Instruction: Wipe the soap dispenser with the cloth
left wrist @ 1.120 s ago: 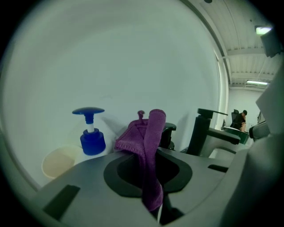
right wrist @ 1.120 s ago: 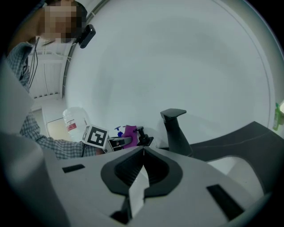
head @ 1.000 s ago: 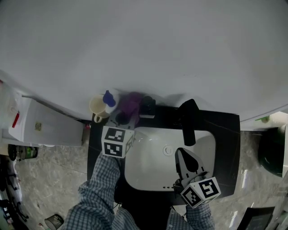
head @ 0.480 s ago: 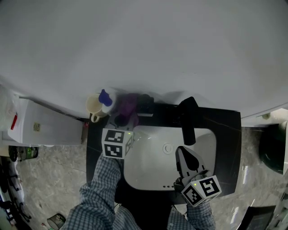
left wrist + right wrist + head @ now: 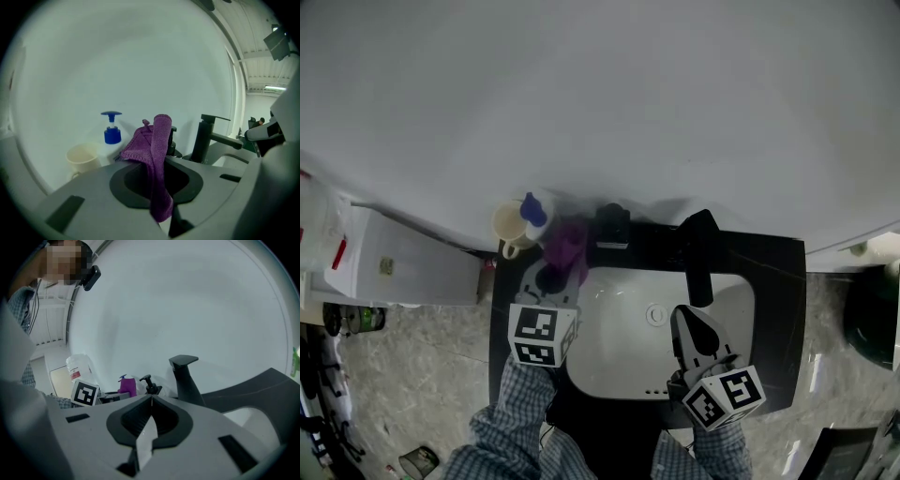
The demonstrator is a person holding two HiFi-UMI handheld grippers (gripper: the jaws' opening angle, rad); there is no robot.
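Cloth point(image 5: 158, 154), purple knit, hangs pinched in left gripper point(image 5: 558, 265) jaws. Two pumps: blue dispenser point(image 5: 532, 211), black dispenser point(image 5: 612, 225). Right gripper point(image 5: 151, 401) jaws closed, empty.

A cup point(image 5: 508, 225) and a pump bottle point(image 5: 533, 212) are sitting at the tabletop's point(image 5: 773, 281) back left. The cloth point(image 5: 567, 246) is hanging just right of them, then the soap dispenser point(image 5: 612, 225), then the faucet point(image 5: 698, 248) behind the sink point(image 5: 619, 347).
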